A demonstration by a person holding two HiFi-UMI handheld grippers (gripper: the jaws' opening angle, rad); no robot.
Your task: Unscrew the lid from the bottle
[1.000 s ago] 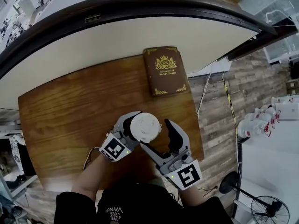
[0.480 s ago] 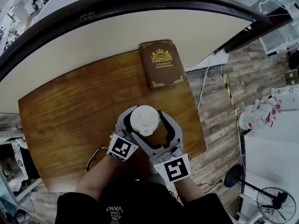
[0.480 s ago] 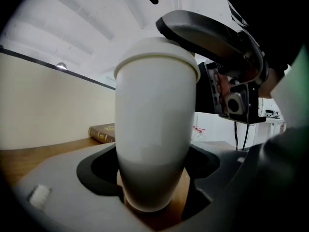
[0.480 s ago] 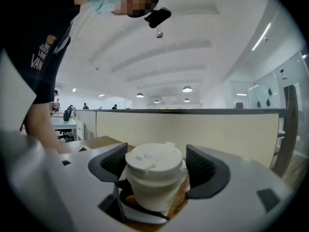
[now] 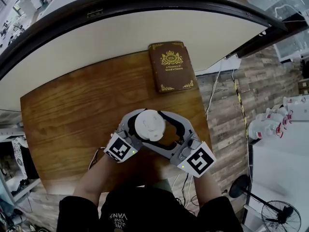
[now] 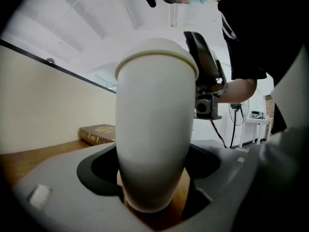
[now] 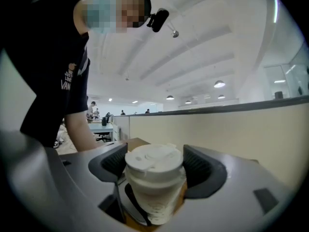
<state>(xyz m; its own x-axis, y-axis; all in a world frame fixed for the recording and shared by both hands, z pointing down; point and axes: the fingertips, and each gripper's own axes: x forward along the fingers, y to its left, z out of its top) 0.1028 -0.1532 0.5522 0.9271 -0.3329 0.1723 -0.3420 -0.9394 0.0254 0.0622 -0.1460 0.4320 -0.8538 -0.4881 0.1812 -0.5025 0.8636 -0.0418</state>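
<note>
Bottle (image 6: 154,129) clamped low by left gripper (image 6: 154,190); lid (image 7: 153,159) pinched by right gripper (image 7: 154,178)
Should the smooth body slip, both could be spun together; lid left tight

Bright, even office light — ceiling lamps (image 7: 219,84) visible upper right of the right gripper view. Head view sharp, heavy fisheye bowing the partition rim (image 5: 145,1); soft shadow on the counter (image 5: 63,120) at its lower edge. Gripper views black-vignetted at corners — bottle (image 6: 154,129) fills the left one, slightly soft, base shaded; lid (image 7: 154,159) crisp in the right one.
</note>
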